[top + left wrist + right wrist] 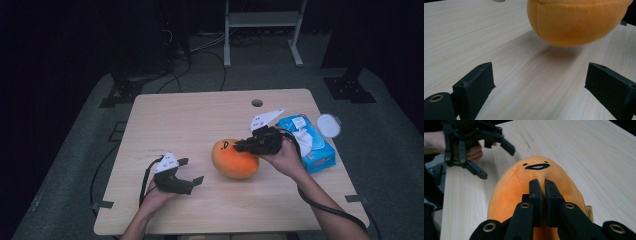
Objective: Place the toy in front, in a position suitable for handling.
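My right hand-held gripper (543,185) is closed narrow, its two black jaws nearly together and pinching a fold of the orange egg-shaped plush toy with a stitched black face (234,159) at its upper back. The toy sits on the pale wooden bench (190,117), near the centre and toward my right. My left hand-held gripper (192,171) rests on the bench near the front edge, jaws wide apart and holding nothing, aimed at the toy and apart from it. A blue wet-wipes pack (307,142) lies just beyond my right hand (286,159), with a round white lid (328,125) beside it.
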The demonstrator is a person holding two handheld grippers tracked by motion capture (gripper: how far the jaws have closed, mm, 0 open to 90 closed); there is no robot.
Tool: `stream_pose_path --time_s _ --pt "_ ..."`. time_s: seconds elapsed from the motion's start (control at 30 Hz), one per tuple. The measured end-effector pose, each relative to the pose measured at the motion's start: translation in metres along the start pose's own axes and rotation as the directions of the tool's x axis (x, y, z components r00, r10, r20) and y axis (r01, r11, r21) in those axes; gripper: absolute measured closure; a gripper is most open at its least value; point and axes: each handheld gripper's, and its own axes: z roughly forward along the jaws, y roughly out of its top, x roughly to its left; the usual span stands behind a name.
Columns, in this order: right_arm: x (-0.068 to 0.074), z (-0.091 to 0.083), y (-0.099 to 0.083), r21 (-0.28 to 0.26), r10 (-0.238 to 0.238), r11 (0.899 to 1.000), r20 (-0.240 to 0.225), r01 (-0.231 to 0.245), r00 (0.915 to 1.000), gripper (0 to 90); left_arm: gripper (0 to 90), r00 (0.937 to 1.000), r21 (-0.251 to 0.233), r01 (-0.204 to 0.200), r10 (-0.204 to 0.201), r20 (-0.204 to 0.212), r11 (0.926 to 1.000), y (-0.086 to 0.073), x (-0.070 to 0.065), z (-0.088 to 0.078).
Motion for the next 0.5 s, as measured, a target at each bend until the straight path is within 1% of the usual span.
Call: stream_pose_path --time_s 0.03,0.1,0.17,0.23,0.3,0.4,0.43,0.47,0.5 --pt "0.005 0.003 -0.001 0.01 -0.022 1.0 -0.015 0.022 0.9997 84.8 7.8 1.0 -0.001 -0.003 0.003 0.002 1.0 0.0 0.0 0.0" --pt "0.007 0.005 -0.002 0.017 -0.029 0.999 -0.02 0.029 0.9994 84.8 7.8 0.9999 -0.012 0.001 -0.001 0.013 0.9999 0.0 -0.001 -0.001" --pt "0.011 0.007 -0.004 0.024 -0.04 0.999 -0.028 0.041 0.9988 84.8 7.8 0.9998 -0.014 -0.004 0.004 0.019 0.9999 0.001 -0.001 -0.001" --pt "0.014 0.008 -0.011 0.023 -0.052 0.998 -0.043 0.053 0.9977 84.7 7.8 0.9996 -0.017 -0.012 0.012 0.026 0.9998 0.001 -0.001 -0.002" --pt "0.014 0.008 -0.014 0.024 -0.052 0.998 -0.047 0.053 0.9975 84.6 7.8 0.9993 -0.018 -0.014 0.015 0.035 0.9997 0.001 -0.001 -0.002" --pt "0.014 0.011 -0.026 0.027 -0.046 0.998 -0.066 0.048 0.9967 84.3 7.8 0.9985 -0.02 -0.019 0.02 0.051 0.9996 0.002 -0.003 -0.001" --pt "0.015 0.016 -0.035 0.049 -0.044 0.998 -0.091 0.048 0.9949 83.8 7.7 0.9973 -0.023 -0.028 0.029 0.068 0.9993 0.003 -0.005 0.0" --pt "0.015 0.016 -0.035 0.049 -0.044 0.998 -0.091 0.048 0.9949 83.8 7.8 0.9973 -0.023 -0.028 0.029 0.068 0.9993 0.003 -0.005 0.0" --pt "0.015 0.016 -0.044 0.018 -0.023 1.0 -0.134 0.026 0.9907 82.4 7.7 0.9952 -0.026 -0.04 0.042 0.089 0.9989 0.005 -0.008 0.002"
